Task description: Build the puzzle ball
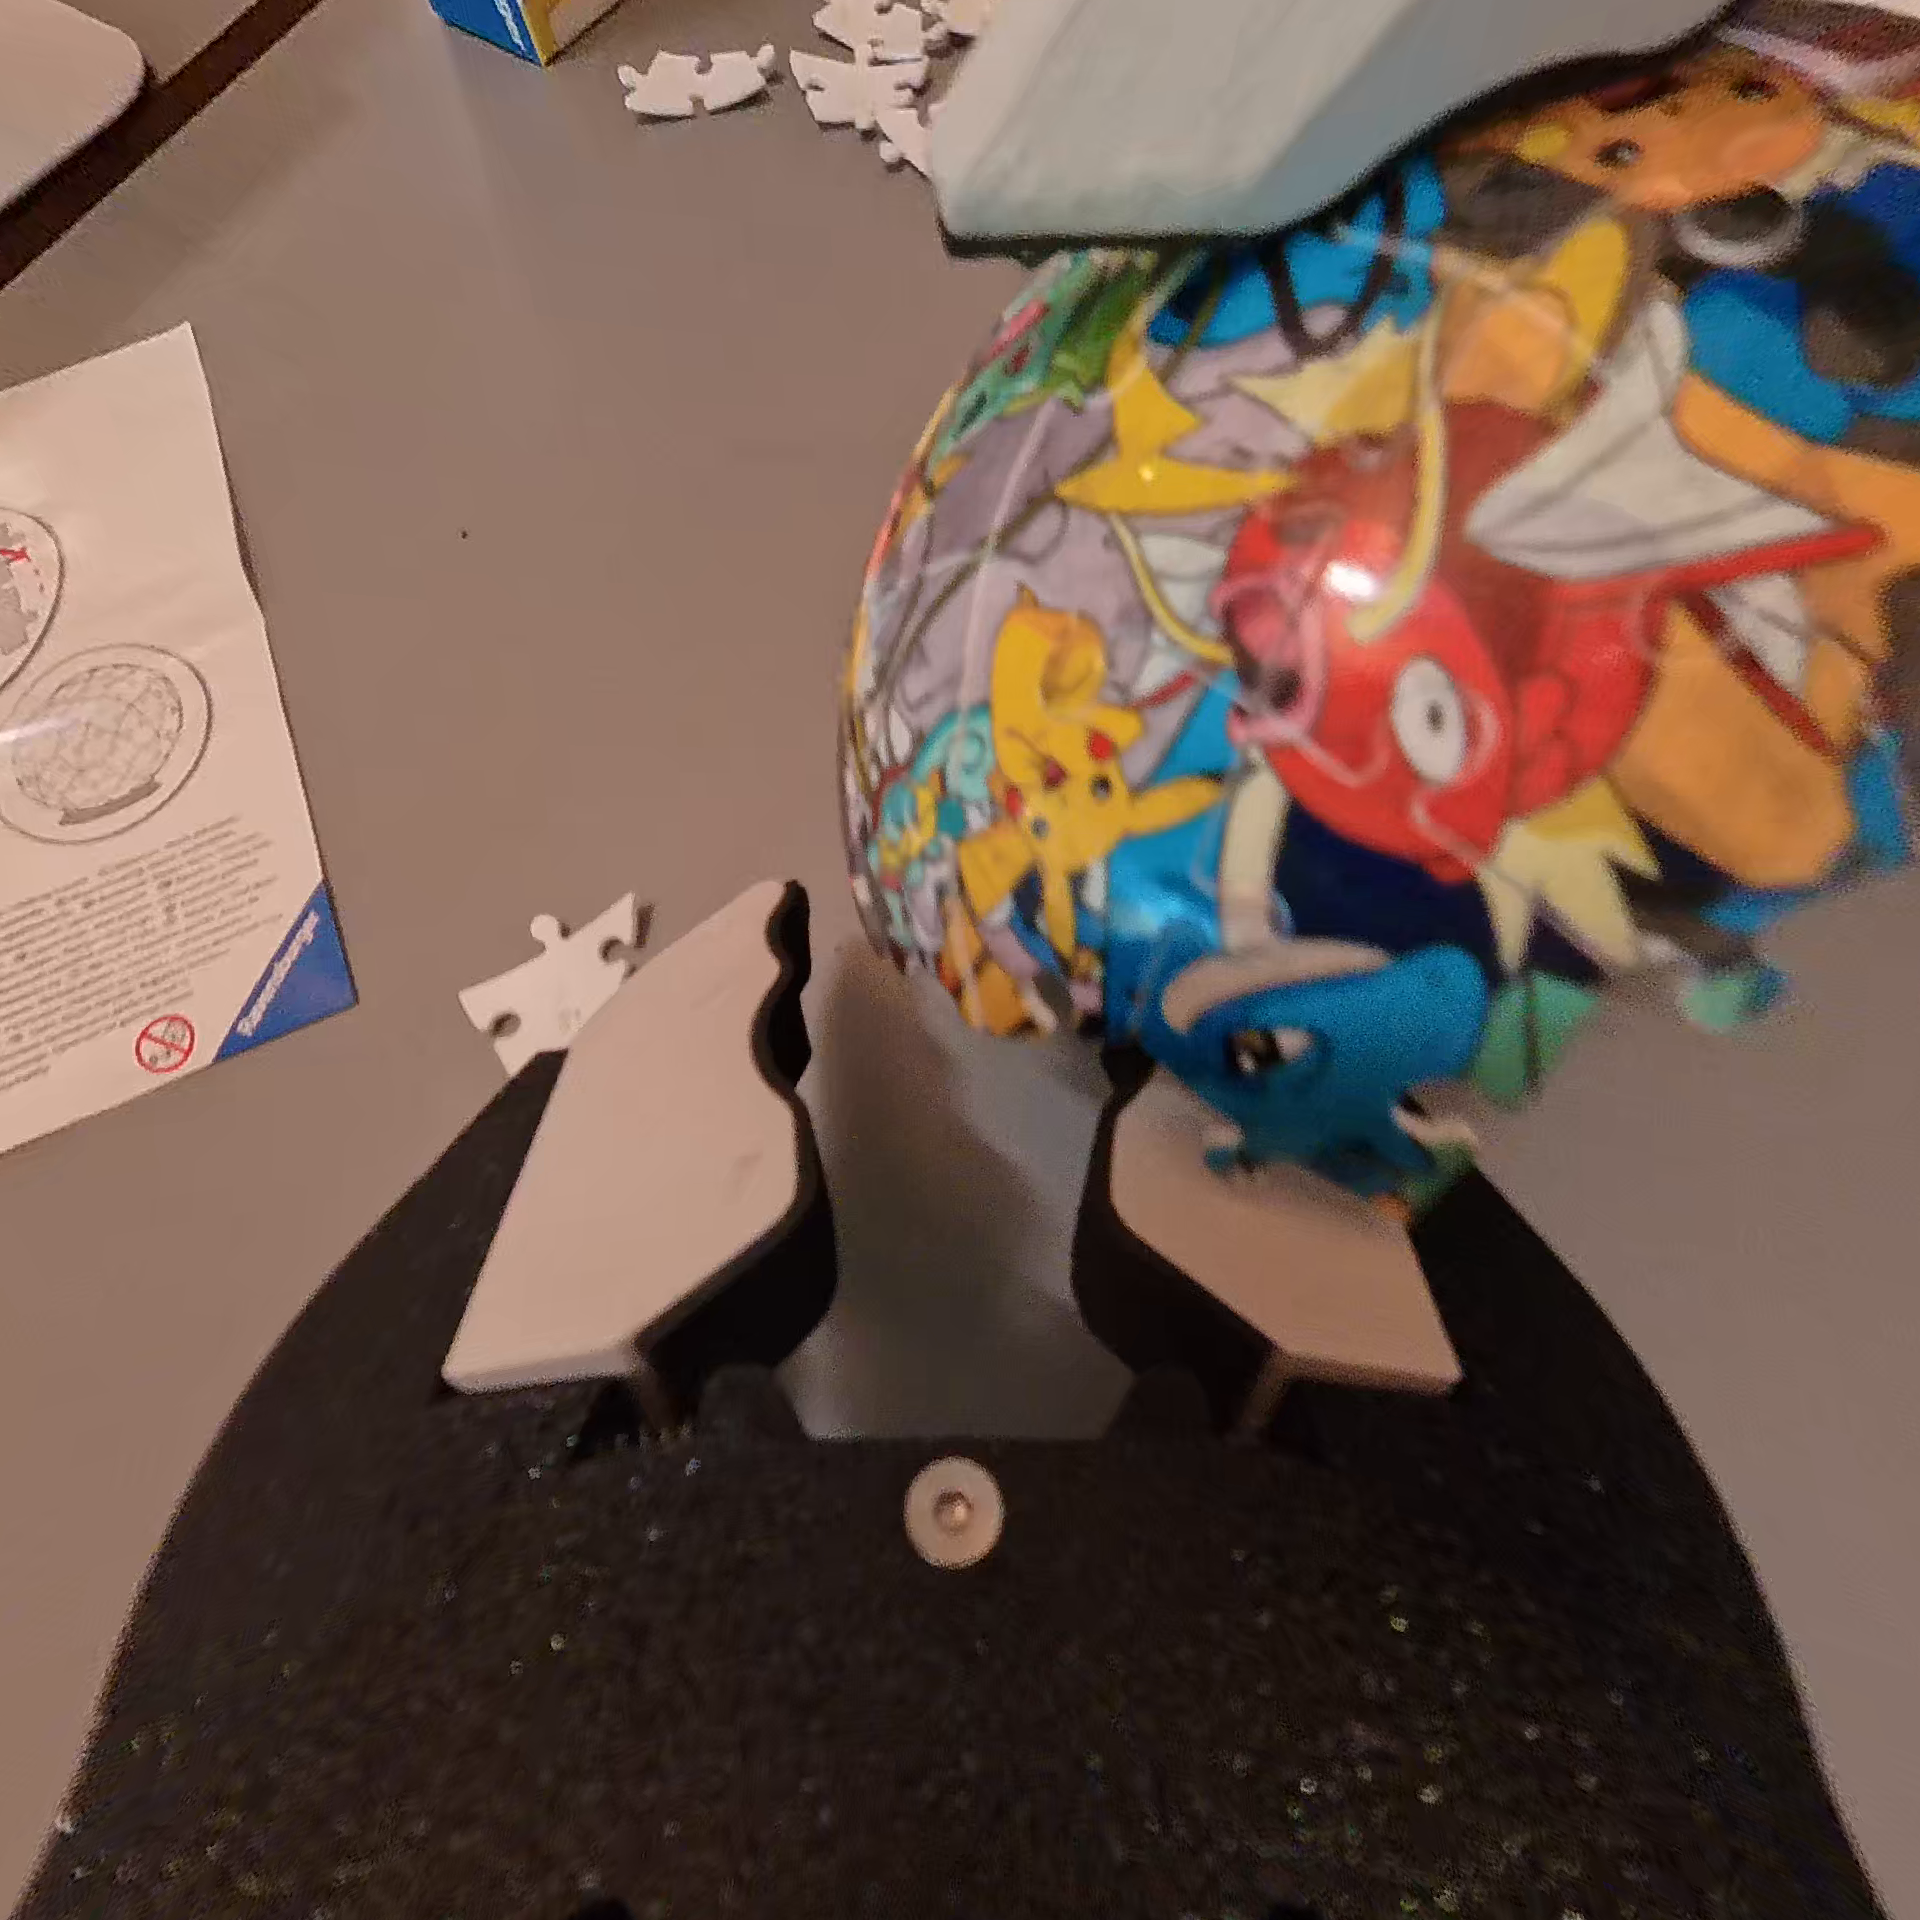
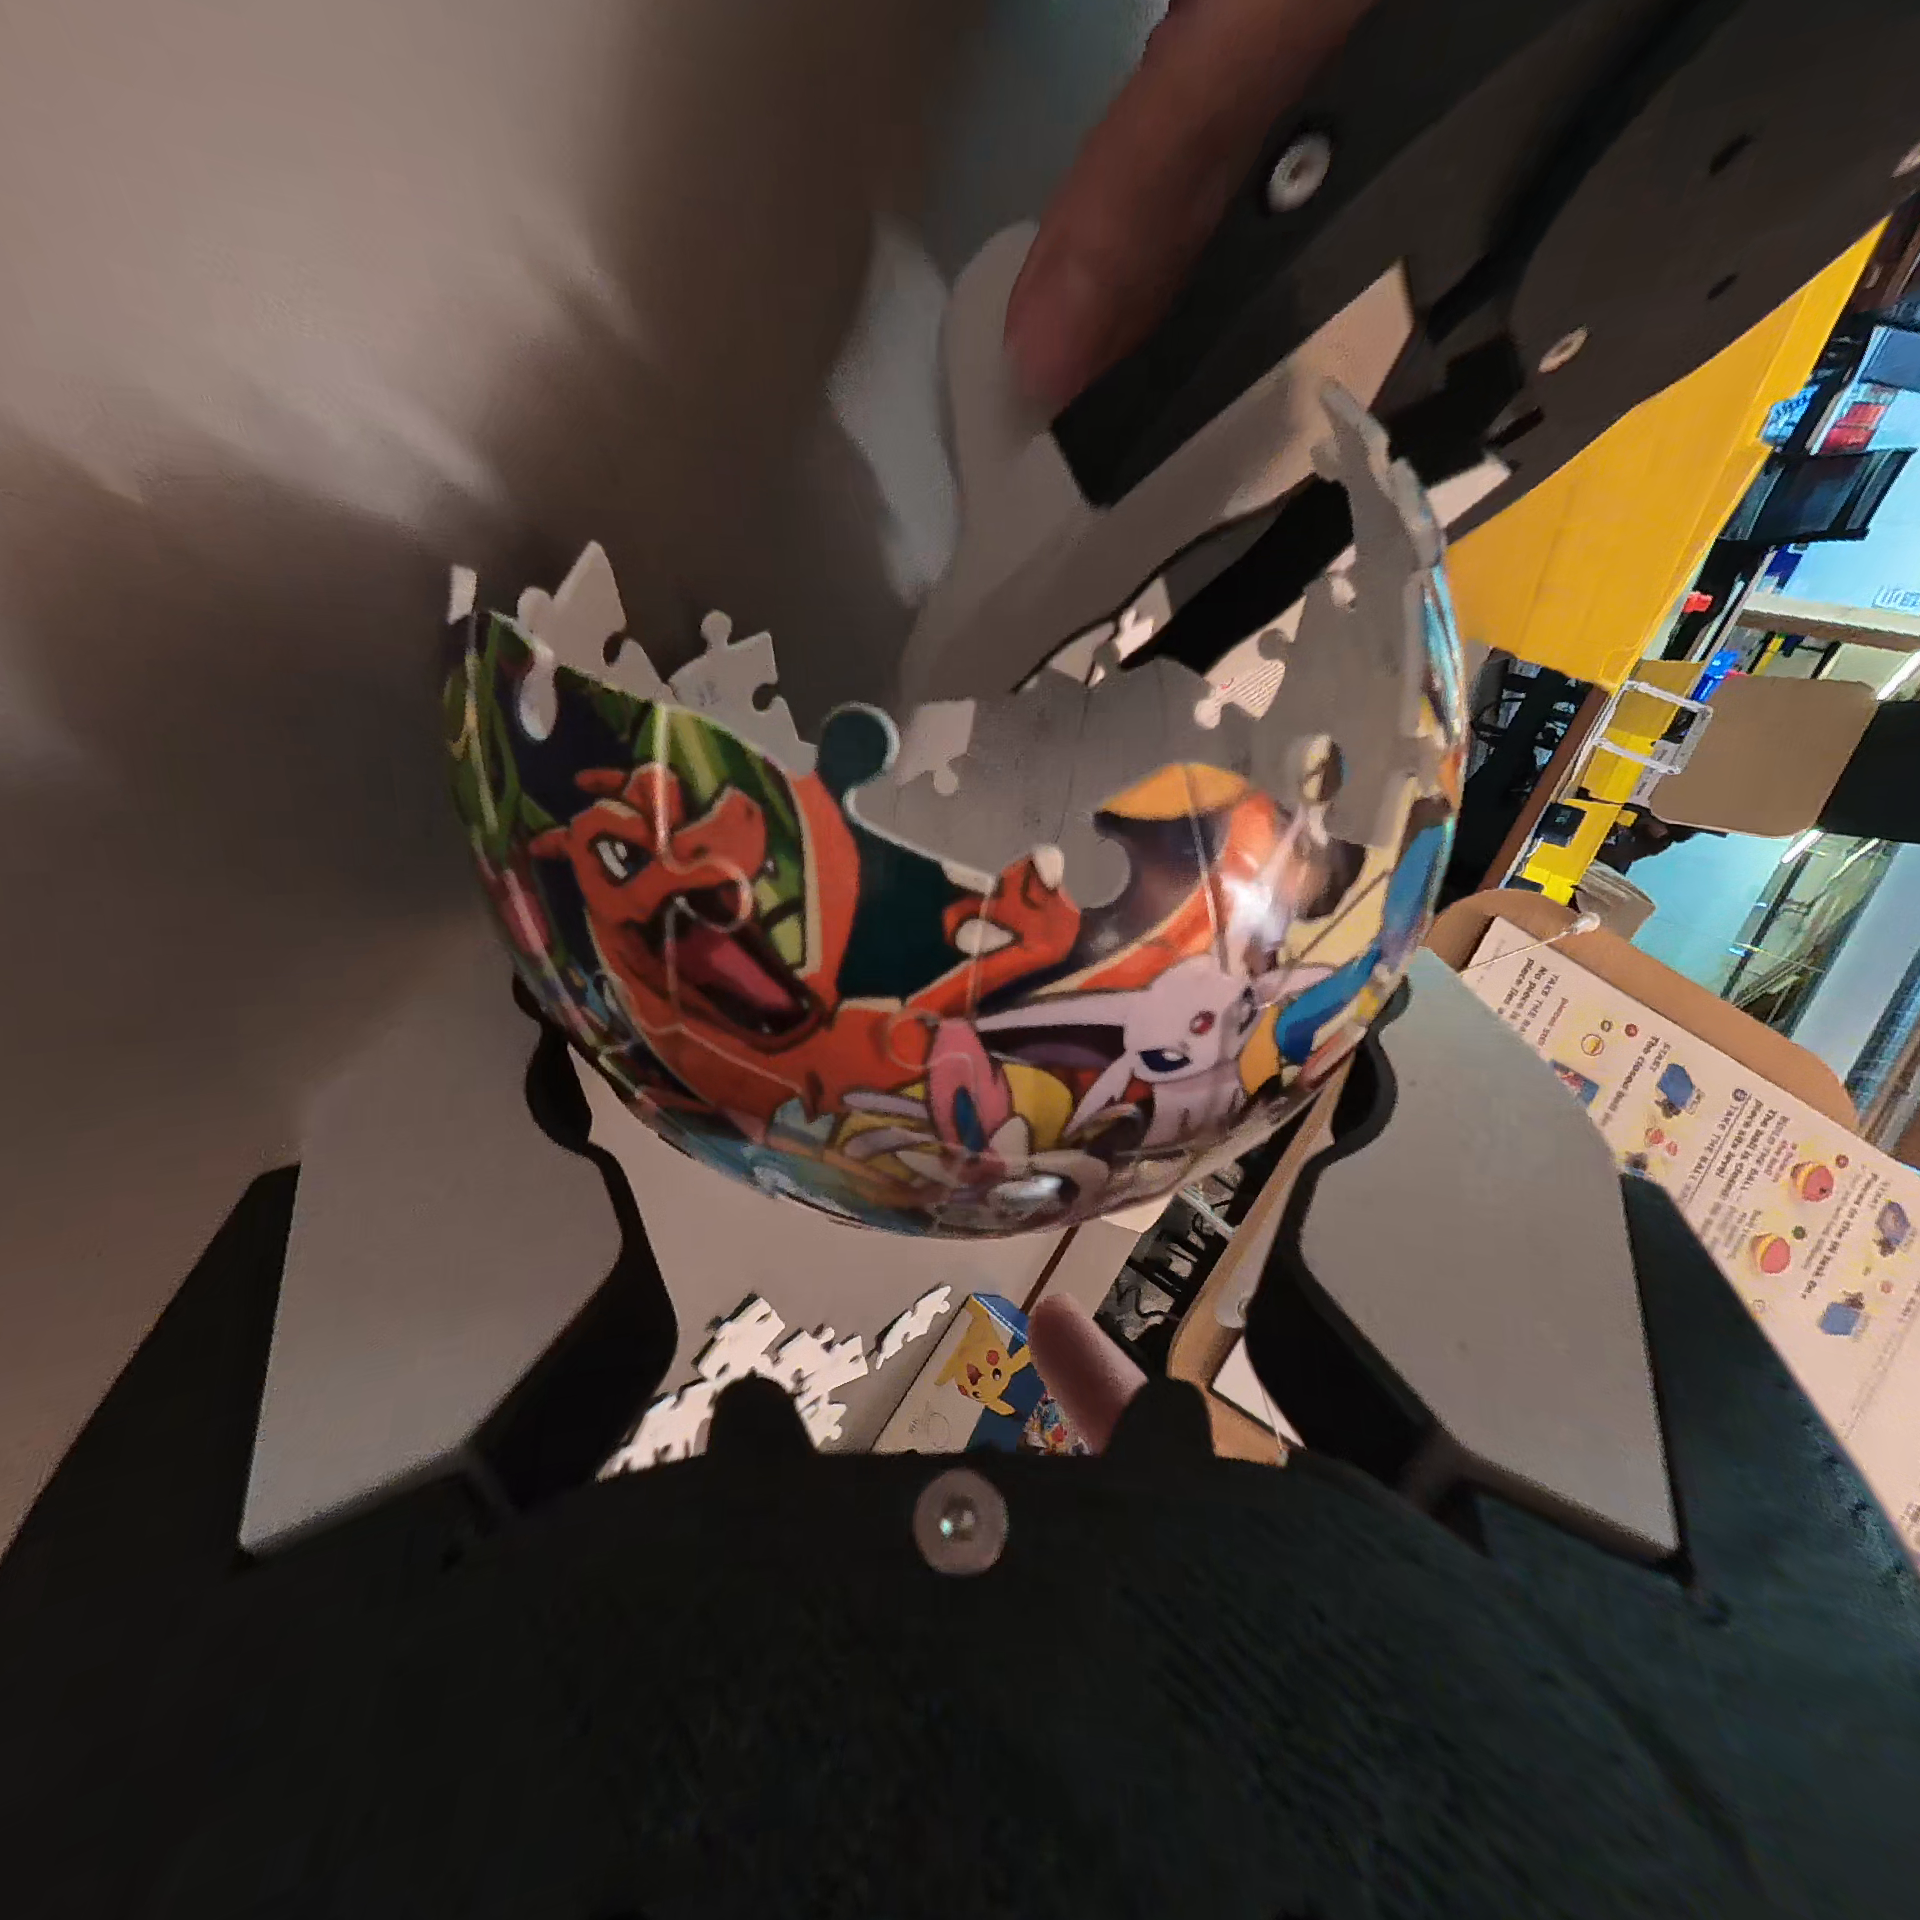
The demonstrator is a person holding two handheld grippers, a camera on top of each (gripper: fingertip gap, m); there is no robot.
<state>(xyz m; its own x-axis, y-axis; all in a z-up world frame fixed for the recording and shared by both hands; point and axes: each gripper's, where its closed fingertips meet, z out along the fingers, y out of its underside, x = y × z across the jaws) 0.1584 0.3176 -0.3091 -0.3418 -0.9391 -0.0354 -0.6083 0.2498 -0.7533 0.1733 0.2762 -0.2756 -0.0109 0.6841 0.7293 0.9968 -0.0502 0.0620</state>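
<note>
The puzzle ball [image 2: 831, 987] is a glossy, colourful cartoon sphere, partly built, with a jagged open rim showing grey piece backs. My right gripper [image 2: 956, 1044] is shut on it, one finger on each side, holding it in the air. In the left wrist view the ball [image 1: 1351, 644] fills the right side, with a right gripper finger [image 1: 1195, 104] on top of it. My left gripper [image 1: 951, 987] is open with nothing between its fingers. Its right finger is tucked under the ball's jagged edge. From the right wrist view the left gripper [image 2: 1143, 520] reaches into the ball's opening.
On the grey table lie an instruction leaflet [image 1: 135, 727], one loose white piece [image 1: 551, 987], a heap of loose pieces [image 1: 862, 73] and the blue puzzle box [image 1: 520, 26]. A cardboard box with a printed sheet [image 2: 1714, 1143] stands at the right. A person's finger [image 2: 1070, 260] rests on the left gripper. About 7 centimeters separates my left fingertips from my right.
</note>
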